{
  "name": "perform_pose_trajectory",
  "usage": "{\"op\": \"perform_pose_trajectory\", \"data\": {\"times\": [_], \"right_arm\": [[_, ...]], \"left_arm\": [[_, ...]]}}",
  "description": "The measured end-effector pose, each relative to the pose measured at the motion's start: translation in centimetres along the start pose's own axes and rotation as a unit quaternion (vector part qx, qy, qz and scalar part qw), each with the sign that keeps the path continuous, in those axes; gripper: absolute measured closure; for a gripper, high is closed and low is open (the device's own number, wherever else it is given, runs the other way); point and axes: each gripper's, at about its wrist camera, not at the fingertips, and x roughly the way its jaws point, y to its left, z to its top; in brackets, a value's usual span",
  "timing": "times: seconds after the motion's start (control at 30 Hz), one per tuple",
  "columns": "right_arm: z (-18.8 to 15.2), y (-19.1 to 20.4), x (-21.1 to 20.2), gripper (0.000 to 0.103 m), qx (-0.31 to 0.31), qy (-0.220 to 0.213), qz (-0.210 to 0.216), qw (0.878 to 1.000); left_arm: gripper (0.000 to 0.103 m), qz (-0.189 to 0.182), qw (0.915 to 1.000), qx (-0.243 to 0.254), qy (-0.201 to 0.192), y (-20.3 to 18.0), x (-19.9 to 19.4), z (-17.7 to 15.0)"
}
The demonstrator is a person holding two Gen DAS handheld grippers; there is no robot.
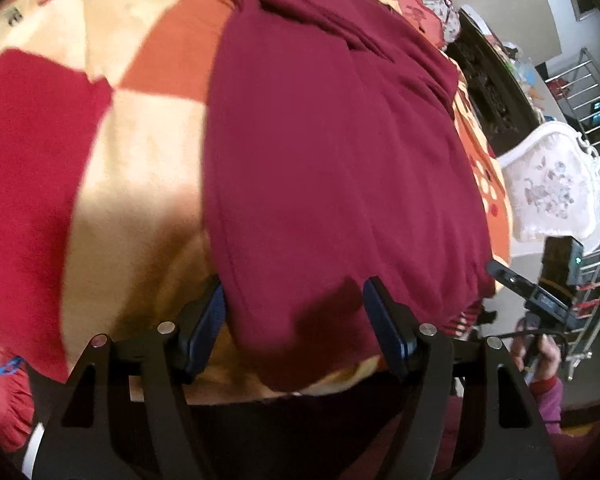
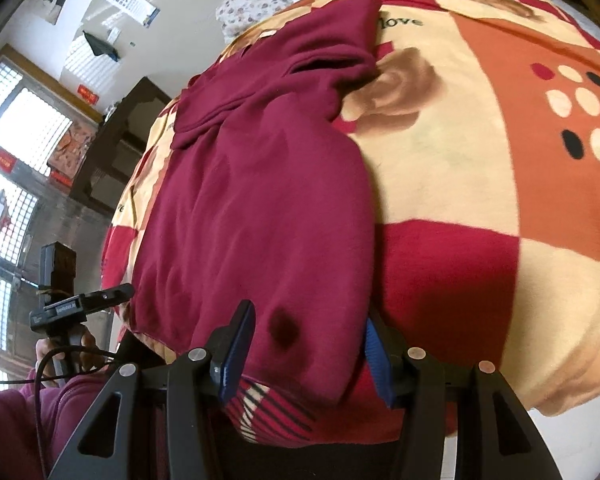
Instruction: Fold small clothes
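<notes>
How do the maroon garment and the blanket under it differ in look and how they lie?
The maroon garment is one plain dark red; the blanket is patterned in cream, orange and red blocks with dots. The garment is wrinkled and bunched at its far end; the blanket lies smoother and spreads well beyond it. Both are soft fabric on the bed.

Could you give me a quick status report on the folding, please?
Both grippers, left and right, open astride the near hem. Maroon garment flat on the patterned blanket, not gripped. Nothing in the way.
</notes>
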Motion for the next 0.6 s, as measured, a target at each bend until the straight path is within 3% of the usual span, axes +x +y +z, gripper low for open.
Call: {"op": "perform_pose_trajectory", "data": {"times": [0.1, 0.27, 0.37, 0.47, 0.5, 0.57, 0.6], "right_arm": [[0.2, 0.0, 0.5, 0.048, 0.005, 0.0, 0.012, 1.0], [0.2, -0.6, 1.0, 0.046, 0.024, -0.01, 0.033, 0.999], [-0.1, -1.6, 1.0, 0.046, 0.062, -0.033, 0.07, 0.995], [-0.4, -1.6, 1.0, 0.047, 0.06, -0.043, 0.08, 0.994], [-0.3, -1.1, 1.0, 0.054, 0.043, -0.036, 0.071, 0.996], [-0.2, -0.1, 0.9, 0.078, 0.018, -0.03, 0.069, 0.997], [-0.2, 0.4, 0.6, 0.089, 0.016, -0.036, 0.077, 0.996]], "left_arm": [[0.027, -0.003, 1.0, 0.002, 0.002, 0.0, 0.2, 0.0], [0.024, -0.005, 0.9999, 0.012, 0.009, -0.2, 0.4, 0.3], [0.017, -0.024, 0.9996, 0.007, 0.011, -0.1, 0.4, 0.5], [0.02, -0.027, 0.9996, -0.008, 0.006, 0.2, 0.2, 0.4], [0.045, -0.017, 0.9998, -0.006, 0.003, 0.1, 0.2, 0.4], [0.093, -0.006, 0.9999, -0.001, 0.013, -0.1, 0.5, 0.4], [0.093, -0.014, 0.9997, -0.009, 0.018, 0.1, 0.5, 0.5]]}}
